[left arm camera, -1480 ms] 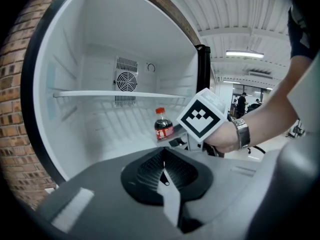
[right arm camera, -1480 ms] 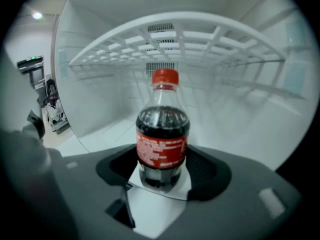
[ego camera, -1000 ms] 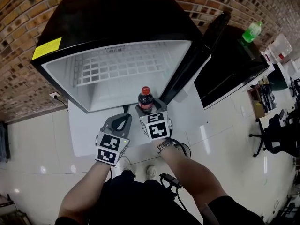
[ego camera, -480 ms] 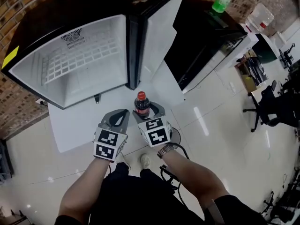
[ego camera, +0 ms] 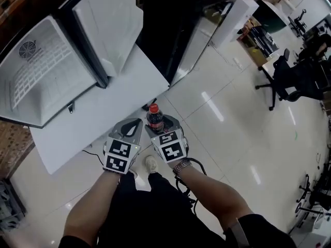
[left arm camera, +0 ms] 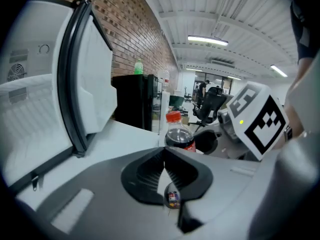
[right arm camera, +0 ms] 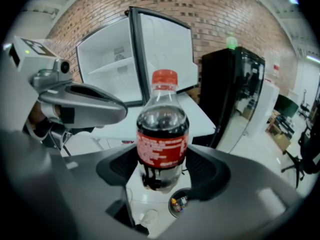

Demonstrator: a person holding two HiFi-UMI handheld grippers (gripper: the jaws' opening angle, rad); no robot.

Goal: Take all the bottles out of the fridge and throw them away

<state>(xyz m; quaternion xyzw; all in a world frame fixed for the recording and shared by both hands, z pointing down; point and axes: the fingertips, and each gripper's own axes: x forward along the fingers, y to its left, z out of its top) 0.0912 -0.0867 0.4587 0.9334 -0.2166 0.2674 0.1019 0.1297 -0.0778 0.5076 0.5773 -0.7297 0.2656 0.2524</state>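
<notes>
**Right tongs hold cola bottle, clear of fridge**

Person's white shoe (ego camera: 151, 163) on the glossy white tiled floor (ego camera: 232, 138) at lower centre. Left gripper (left arm camera: 164, 160) in centre frame, jaws pressed together, nothing between them. Right gripper (right arm camera: 162, 170) just beside it, jaws clamped on the lower body of a dark cola bottle with red cap and red label (right arm camera: 162, 134), upright, out of the fridge. Beyond, a flat white platform (ego camera: 103, 112). Upper left: open black mini fridge with white interior (ego camera: 36, 81), door (ego camera: 111, 25) swung wide. Farther: tall black cabinet (right arm camera: 235, 89), green plastic bottle (right arm camera: 230, 41) on top. Black office chair (ego camera: 289, 81) upper right.
</notes>
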